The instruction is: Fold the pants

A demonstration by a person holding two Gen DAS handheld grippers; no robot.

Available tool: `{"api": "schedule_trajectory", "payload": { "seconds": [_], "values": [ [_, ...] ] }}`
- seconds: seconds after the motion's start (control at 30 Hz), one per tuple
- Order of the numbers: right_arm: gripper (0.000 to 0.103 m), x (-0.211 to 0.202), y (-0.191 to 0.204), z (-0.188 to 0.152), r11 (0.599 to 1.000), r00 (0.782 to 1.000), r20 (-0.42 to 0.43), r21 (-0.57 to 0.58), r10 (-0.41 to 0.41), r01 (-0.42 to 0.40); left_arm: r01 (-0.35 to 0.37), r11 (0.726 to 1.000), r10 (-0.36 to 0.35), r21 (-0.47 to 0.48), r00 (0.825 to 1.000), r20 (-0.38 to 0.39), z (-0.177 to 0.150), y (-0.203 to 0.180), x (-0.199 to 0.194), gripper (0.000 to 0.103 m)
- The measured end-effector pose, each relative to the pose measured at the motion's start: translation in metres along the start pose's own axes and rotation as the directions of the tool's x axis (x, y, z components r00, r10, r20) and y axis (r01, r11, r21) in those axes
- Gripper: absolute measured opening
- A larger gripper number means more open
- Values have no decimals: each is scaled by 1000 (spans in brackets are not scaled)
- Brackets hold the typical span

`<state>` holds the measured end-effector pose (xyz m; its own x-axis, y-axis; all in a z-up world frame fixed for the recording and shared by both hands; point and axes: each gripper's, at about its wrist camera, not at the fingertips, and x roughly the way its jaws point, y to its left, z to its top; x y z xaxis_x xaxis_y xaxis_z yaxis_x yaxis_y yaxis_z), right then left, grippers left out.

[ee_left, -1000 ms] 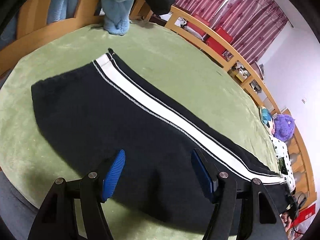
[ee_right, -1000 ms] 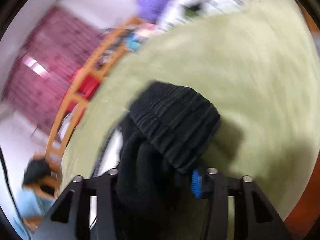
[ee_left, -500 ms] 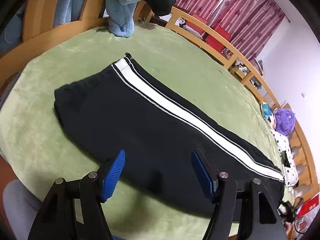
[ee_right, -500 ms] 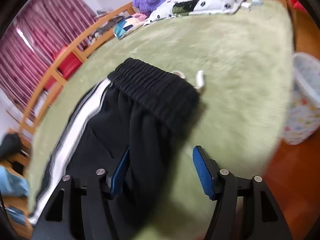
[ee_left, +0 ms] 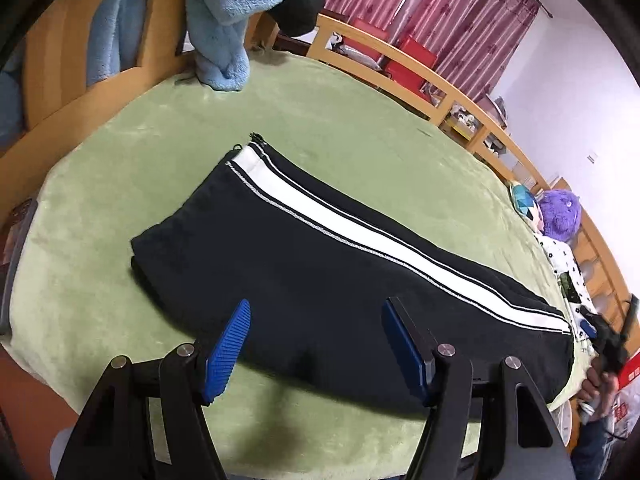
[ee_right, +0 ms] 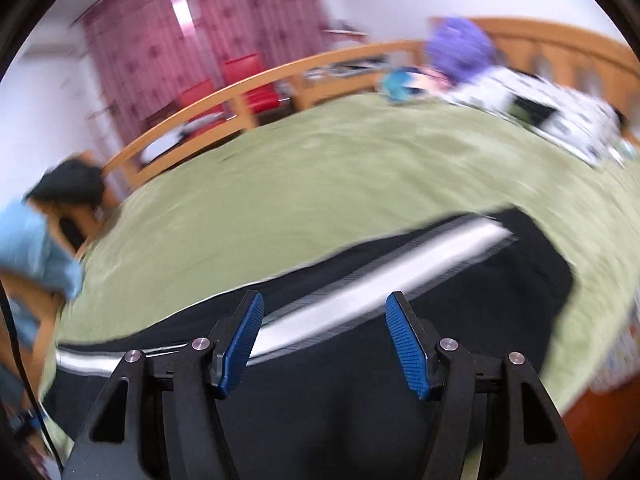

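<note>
Black pants point(ee_left: 320, 280) with a white side stripe lie flat, folded lengthwise, on the green blanket point(ee_left: 360, 136). The cuff end points to the far left, the waist end to the right. My left gripper point(ee_left: 316, 320) is open and empty, above the pants' near edge. My right gripper point(ee_right: 324, 316) is open and empty, above the pants point(ee_right: 360, 360) in a blurred right wrist view. The right gripper also shows at the far right edge of the left wrist view point(ee_left: 608, 344).
A light blue fleece point(ee_left: 228, 20) and a dark garment point(ee_left: 300, 0) hang over the wooden bed rail point(ee_left: 400, 56) at the back. A purple plush toy point(ee_left: 560, 212) and a spotted pillow point(ee_left: 568, 272) lie at the right. The bed's near edge is just below my left gripper.
My right gripper let go of the waistband, which now lies flat, and swung to look across the bed. My left gripper drew back from the pants.
</note>
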<state>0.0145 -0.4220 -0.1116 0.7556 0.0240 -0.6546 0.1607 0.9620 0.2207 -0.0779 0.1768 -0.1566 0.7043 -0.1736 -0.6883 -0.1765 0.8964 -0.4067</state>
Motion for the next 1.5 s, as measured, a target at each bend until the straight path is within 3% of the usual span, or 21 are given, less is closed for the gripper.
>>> {"api": "schedule_trajectory", "payload": {
  "seconds": [0.07,0.2,0.4,0.57,0.67,0.77,0.83,0.9,0.97,1.13,1.27,1.43,1.5],
  "values": [
    [63,26,29,-6,998,999,-38,-67,16,-18,28,1000,-29,-8,1000,-11,1,4,1,67],
    [63,81,78,-15,979,985,-158,-179,67,-96,16,1000,-16,-13,1000,-21,2,8,9,67],
    [66,137,116,-16,911,973,-230,-397,19,-112,-3,1000,3,7,1000,-21,11,5,28,67],
    [67,182,118,-21,888,930,-368,-426,8,-176,-11,1000,11,19,1000,-13,24,2,47,67],
    [67,186,110,-25,887,910,-412,-403,44,-226,-16,999,16,30,1000,-7,35,-1,57,67],
    [47,185,107,-26,874,886,-456,-394,84,-285,-20,999,20,47,1000,7,45,-5,62,67],
    [9,178,108,-29,850,889,-449,-431,88,-302,-20,998,19,54,1000,21,50,-7,64,67],
    [5,169,110,-30,827,915,-397,-491,68,-274,-24,998,22,57,999,30,54,-7,64,67],
    [4,161,109,-28,832,927,-368,-489,76,-263,-41,998,39,57,998,40,56,-4,63,67],
    [4,137,100,9,869,935,-281,-381,215,-315,-78,995,75,58,996,52,60,4,55,67],
    [4,149,113,20,860,951,-251,-429,181,-277,-124,990,119,68,991,68,67,12,54,67],
    [6,203,119,-5,868,929,-360,-428,92,-251,-165,985,161,46,984,77,82,19,62,67],
    [9,199,121,-7,868,940,-329,-438,88,-234,-169,984,164,52,983,78,89,18,69,67]
  ]
}}
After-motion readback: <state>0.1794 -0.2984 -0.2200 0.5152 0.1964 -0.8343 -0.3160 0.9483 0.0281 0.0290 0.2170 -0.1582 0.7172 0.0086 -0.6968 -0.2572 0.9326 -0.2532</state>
